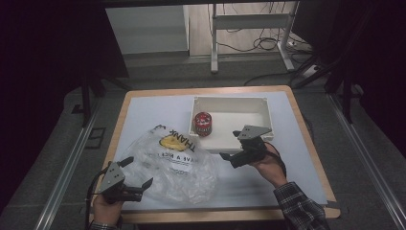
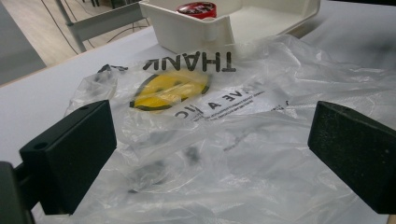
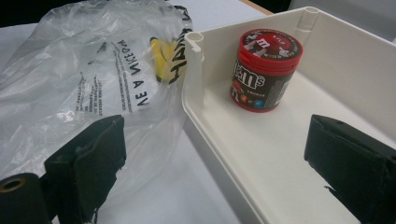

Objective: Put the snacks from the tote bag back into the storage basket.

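My right gripper (image 1: 231, 144) stands wide open and empty, straddling the near left corner of the white bin (image 3: 261, 154), one jaw inside, one outside by the clear plastic bag (image 1: 170, 163). The red candy jar (image 3: 264, 70) stands upright inside the bin near that corner. My left gripper (image 1: 139, 171) is open too, empty, at the bag's near edge.

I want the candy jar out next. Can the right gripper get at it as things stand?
Probably yes: the right gripper, open, sits at the tray's near wall, and the jar stands upright alone inside, uncovered.
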